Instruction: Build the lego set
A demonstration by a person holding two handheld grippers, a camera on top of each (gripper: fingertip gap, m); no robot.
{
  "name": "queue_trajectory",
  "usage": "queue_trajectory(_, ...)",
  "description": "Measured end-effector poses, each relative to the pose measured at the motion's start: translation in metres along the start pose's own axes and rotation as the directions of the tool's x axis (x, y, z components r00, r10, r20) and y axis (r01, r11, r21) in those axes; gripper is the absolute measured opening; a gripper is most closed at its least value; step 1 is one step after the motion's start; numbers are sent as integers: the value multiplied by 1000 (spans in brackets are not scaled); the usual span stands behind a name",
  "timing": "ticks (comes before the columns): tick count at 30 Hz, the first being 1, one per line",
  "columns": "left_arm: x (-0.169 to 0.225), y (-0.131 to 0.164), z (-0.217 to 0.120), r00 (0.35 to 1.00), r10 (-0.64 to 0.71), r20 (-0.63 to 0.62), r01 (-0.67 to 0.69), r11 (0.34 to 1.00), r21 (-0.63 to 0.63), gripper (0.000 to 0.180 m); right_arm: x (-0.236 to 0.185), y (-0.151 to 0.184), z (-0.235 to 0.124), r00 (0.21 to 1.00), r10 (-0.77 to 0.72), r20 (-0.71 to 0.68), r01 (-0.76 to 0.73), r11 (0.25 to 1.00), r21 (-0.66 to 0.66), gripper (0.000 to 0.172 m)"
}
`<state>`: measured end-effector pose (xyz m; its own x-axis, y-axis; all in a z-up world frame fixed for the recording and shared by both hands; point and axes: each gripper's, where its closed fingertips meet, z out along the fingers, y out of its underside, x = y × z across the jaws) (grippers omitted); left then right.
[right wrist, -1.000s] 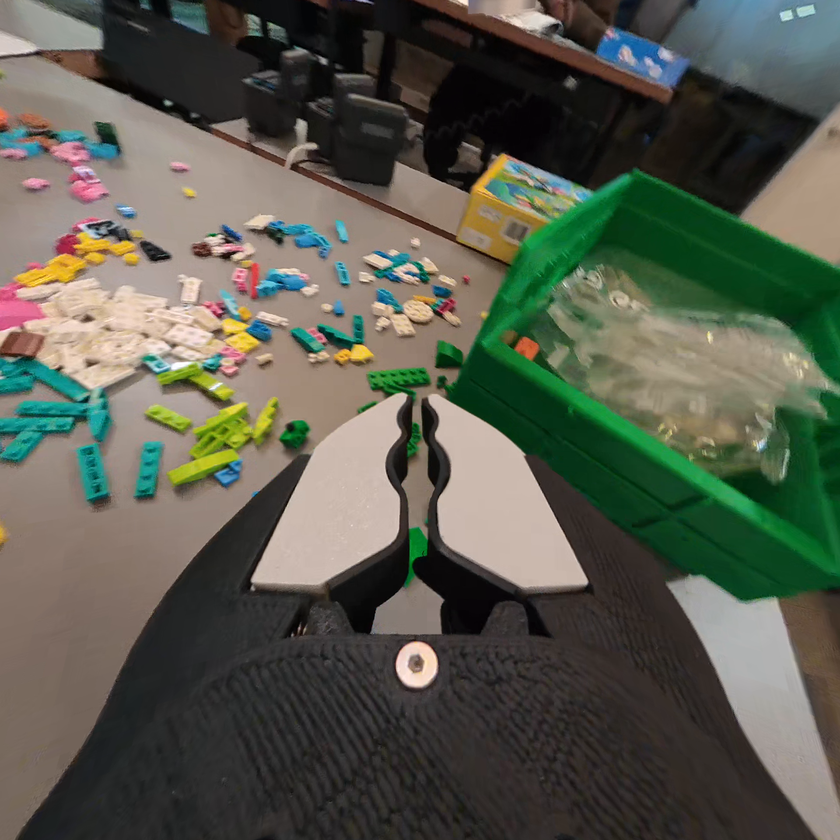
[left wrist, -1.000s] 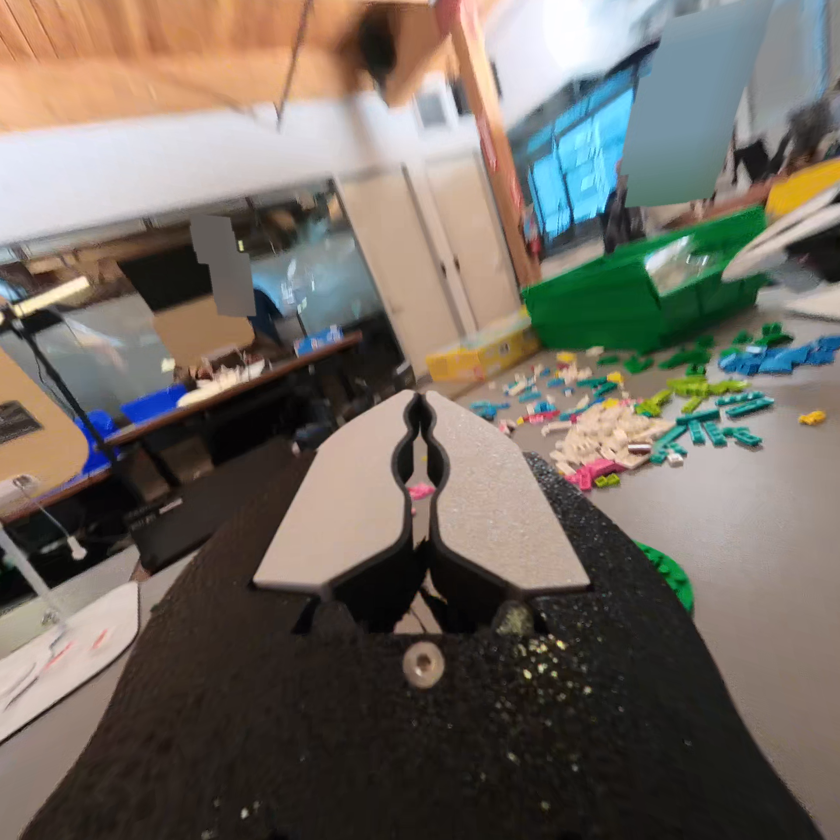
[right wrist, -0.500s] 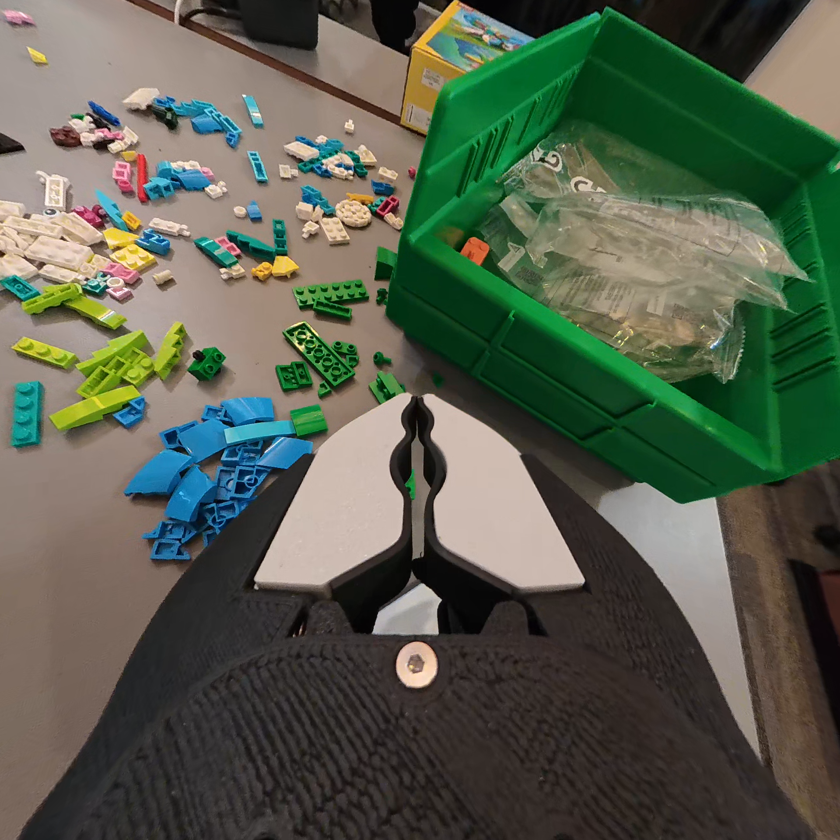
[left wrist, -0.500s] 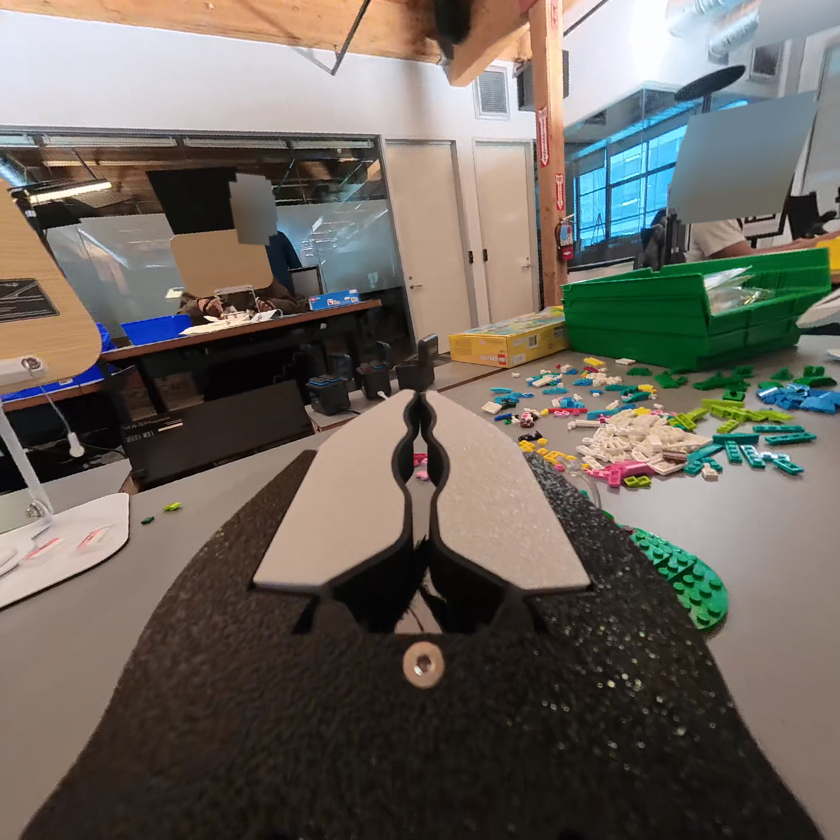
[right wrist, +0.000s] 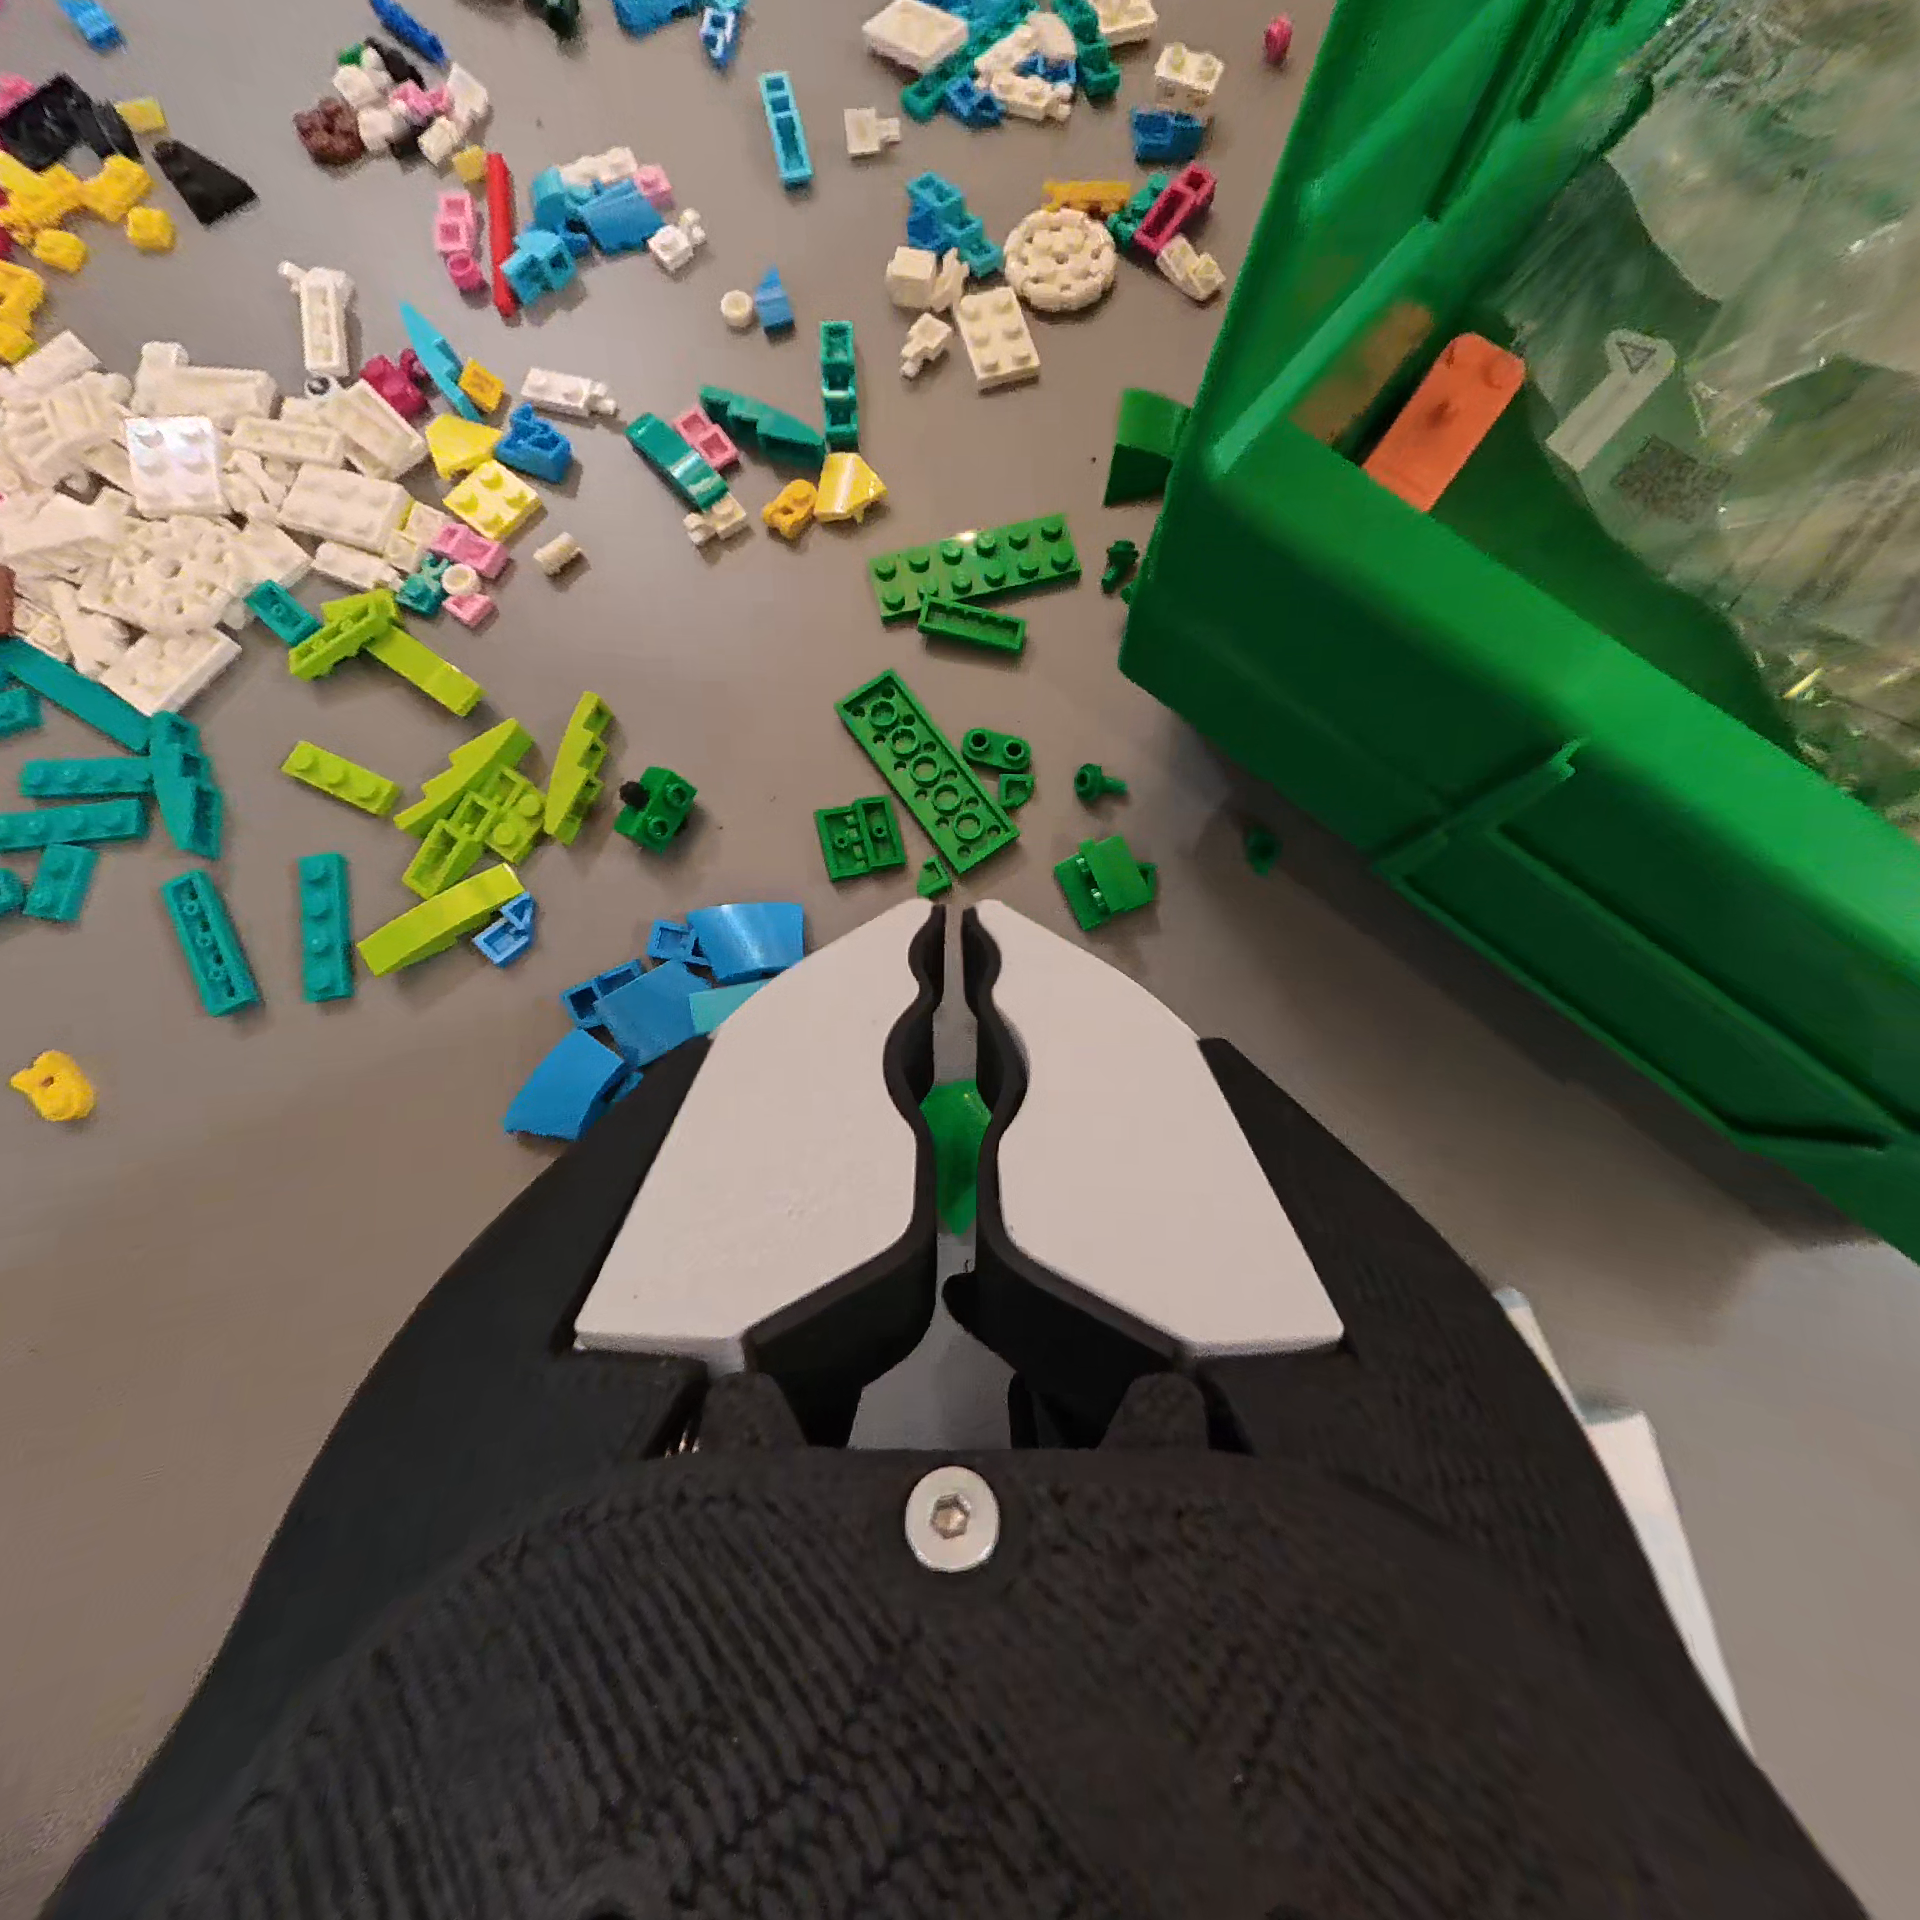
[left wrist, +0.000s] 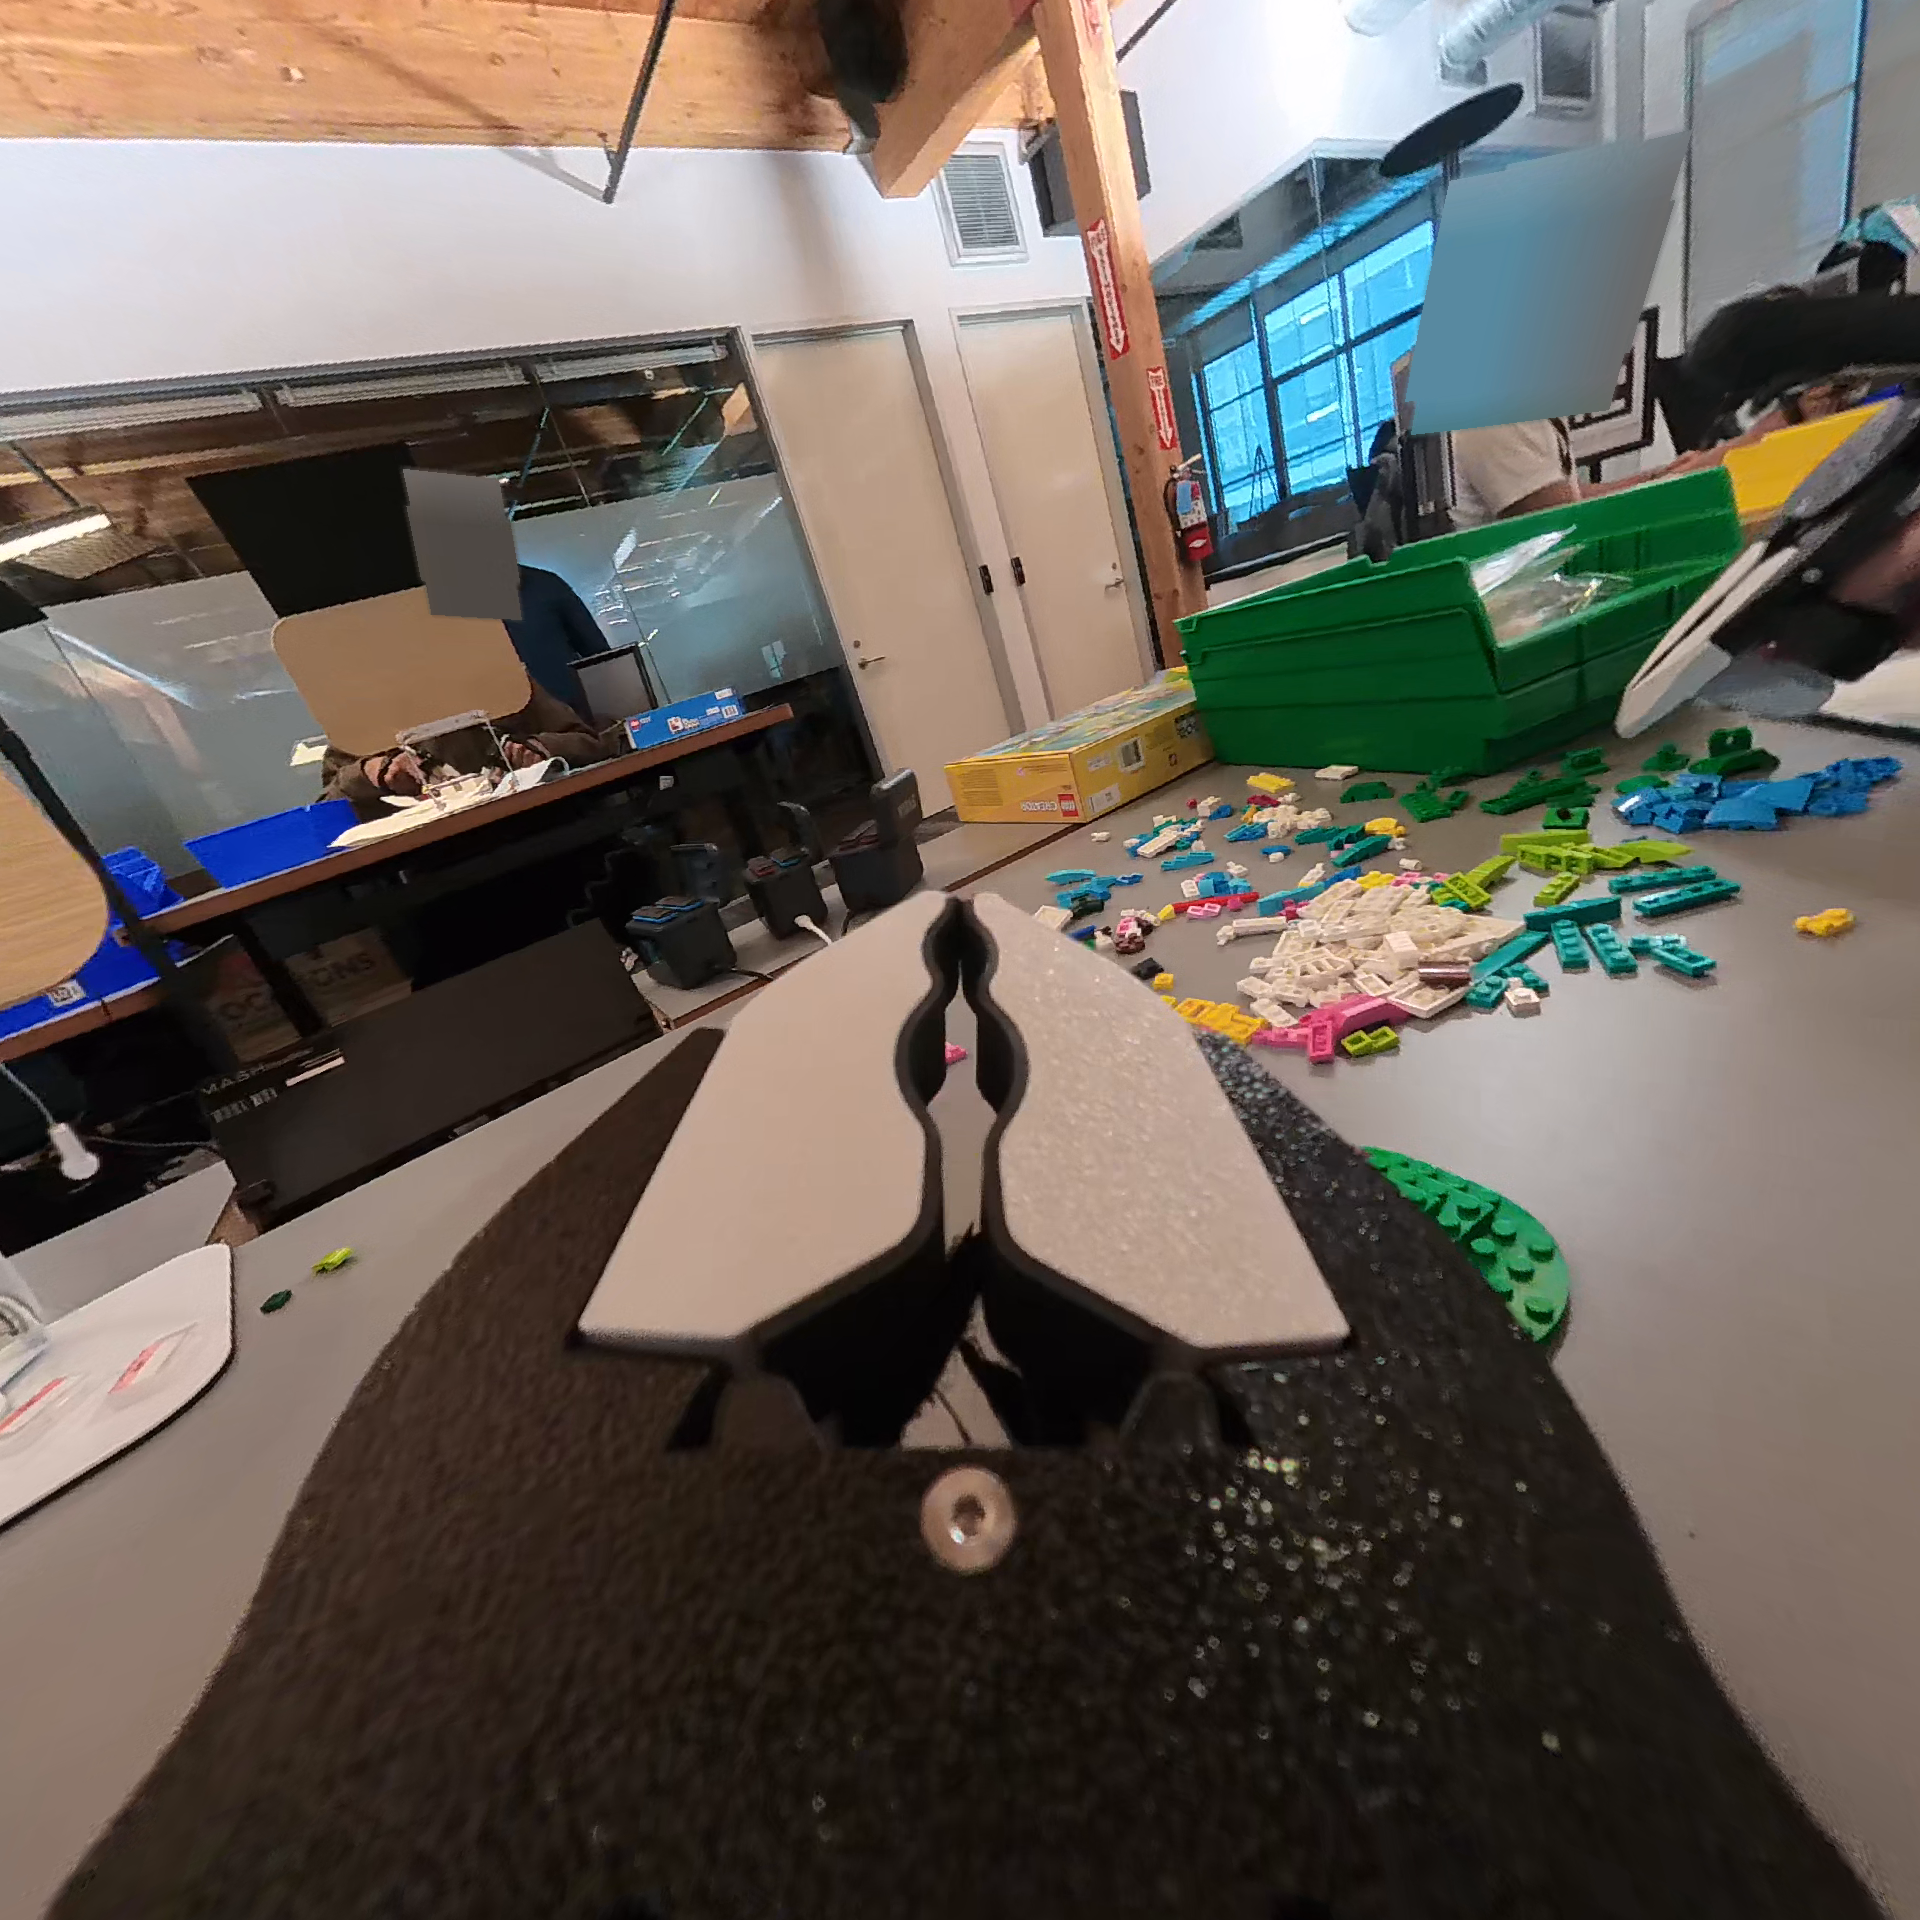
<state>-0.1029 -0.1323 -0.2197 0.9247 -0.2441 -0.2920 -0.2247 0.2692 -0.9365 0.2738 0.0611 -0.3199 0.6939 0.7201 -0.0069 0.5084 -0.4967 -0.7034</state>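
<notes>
Green piece [right wrist: 956,1127]: it sits in the hollow between the fingers of the right tool [right wrist: 954,914], behind tips that are drawn almost together with only a slit left. The fingers close on its two sides. The tool hangs tilted down over the grey desk [right wrist: 1351,1195].

Just ahead of the tips lie loose green bits, the nearest a long green plate [right wrist: 925,769] lying studs down. To the tool's left, partly under its finger, is a cluster of blue pieces [right wrist: 665,997]. Lime and teal strips spread farther left, and a white pile [right wrist: 177,499] beyond them. On the right stands a green bin [right wrist: 1455,675]; its near corner is close to the tips and its long wall runs back along the tool's right side. Between bin and tool is a bare wedge of desk. Clear bags [right wrist: 1766,364] fill the bin.

The left tool [left wrist: 961,902] has its fingers together with nothing between them, and it is held level above the desk. A green baseplate [left wrist: 1475,1236] shows at its right flank. Bare desk lies to its left as far as a white pad [left wrist: 114,1351] at the desk's edge. Ahead, the desk ends in front of dark chargers [left wrist: 790,883]. A yellow box [left wrist: 1070,769] sits at the far edge beside the bin.
</notes>
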Motion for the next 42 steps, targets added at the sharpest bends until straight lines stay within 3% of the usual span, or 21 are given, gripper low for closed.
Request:
queue_trajectory(8, 17, 2, 3, 987, 154, -36, -155, 988, -27, 0, -3, 10, 19, 997, 74, 31, -73, 996, -47, 11)
queue_trajectory(15, 1, -2, -1, 1000, 0, 4, 0, 1000, 6, 0, 1, 10, 26, 996, 85, -10, -86, 991, -102, 14)
queue_trajectory(19, 2, -1, 0, 1000, 0, -6, 0, 1000, 2, 0, 2, 8, 29, 997, 70, -11, -71, 991, -116, 9)
queue_trajectory(27, 11, 2, 3, 998, 49, -43, -49, 999, -19, 0, -5, -2, 21, 995, -95, 16, 96, 995, -27, 1)
queue_trajectory(31, 11, 2, 3, 998, 36, -48, -37, 999, -21, 0, 0, 3, 17, 987, -157, -22, 155, 986, -67, 0)
queue_trajectory(38, 12, 2, 3, 998, 30, -57, -31, 999, -20, 0, -22, -1, 16, 981, -157, 113, 160, 987, -17, 0)
queue_trajectory(42, 15, 3, 4, 997, 41, -70, -43, 999, -23, 0, -73, -28, -3, 920, -232, 316, 197, 970, 140, 0)
